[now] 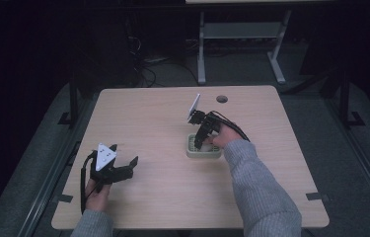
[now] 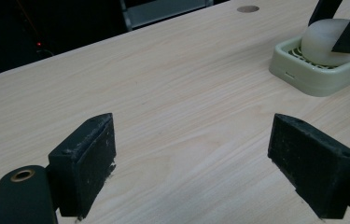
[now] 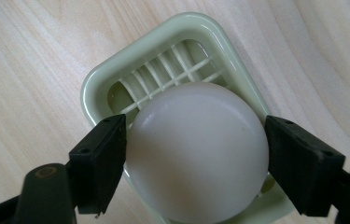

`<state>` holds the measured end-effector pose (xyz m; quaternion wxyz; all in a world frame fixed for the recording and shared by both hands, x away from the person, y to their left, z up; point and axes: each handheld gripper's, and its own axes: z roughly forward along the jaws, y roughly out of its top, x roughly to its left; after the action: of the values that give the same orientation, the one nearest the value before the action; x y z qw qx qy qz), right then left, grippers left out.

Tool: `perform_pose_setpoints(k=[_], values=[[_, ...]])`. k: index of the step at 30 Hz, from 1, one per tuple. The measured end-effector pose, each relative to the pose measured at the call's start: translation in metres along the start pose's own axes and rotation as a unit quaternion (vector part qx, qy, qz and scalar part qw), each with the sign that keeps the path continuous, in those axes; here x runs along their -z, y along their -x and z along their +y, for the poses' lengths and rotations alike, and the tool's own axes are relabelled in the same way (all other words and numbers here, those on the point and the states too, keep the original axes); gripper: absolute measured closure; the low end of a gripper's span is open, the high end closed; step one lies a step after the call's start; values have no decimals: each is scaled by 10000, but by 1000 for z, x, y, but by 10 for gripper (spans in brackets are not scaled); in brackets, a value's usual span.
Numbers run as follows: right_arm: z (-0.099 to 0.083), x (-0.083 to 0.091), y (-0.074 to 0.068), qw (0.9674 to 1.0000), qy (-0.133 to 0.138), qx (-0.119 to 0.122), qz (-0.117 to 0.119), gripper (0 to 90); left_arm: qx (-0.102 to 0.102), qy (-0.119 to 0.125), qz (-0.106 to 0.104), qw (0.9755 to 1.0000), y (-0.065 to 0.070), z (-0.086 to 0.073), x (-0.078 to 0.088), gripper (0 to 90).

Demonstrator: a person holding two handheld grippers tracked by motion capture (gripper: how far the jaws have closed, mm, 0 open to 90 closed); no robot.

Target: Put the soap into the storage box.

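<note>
Smooth white rounded soap bar [image 3: 196,151], seated on the slatted pale-green plastic soap dish [image 3: 158,60] at mid-table, right of centre. Probably light but stiff and slippery; best pinched across its widest middle, squarely, with modest pressure. Right gripper [image 3: 196,154] down over it, jaws flanking both sides and touching or nearly so. Left gripper [image 2: 191,158] well apart, jaws spread wide over bare light wooden table [image 2: 172,79], holding nothing.

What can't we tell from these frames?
- Underside of the white soap and the dish grid beneath it: hidden by the soap, right gripper view.
- Soap in high view: covered by the right hand-held gripper.
- Near dish rim: cut off by bottom edge, right gripper view.
</note>
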<state>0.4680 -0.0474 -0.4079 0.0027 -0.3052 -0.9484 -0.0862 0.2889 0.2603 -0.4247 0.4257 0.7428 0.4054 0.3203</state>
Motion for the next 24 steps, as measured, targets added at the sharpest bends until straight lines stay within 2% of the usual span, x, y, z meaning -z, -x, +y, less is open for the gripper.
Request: perform_pose_setpoints(k=[7,9,12,24], values=[[-4,7,0,9999,128,-6,39,187,33,15,6,10000,0,0,1,148],[-5,8,-1,9999,125,4,21,189,-10,-2,9,10000,0,0,1,148],[-7,12,-1,9998,197,-24,61,190,36,15,9,10000,0,0,1,148],[-16,26,2,9992,357,-118,123,190,15,12,29,10000,-1,-1,2,148]])
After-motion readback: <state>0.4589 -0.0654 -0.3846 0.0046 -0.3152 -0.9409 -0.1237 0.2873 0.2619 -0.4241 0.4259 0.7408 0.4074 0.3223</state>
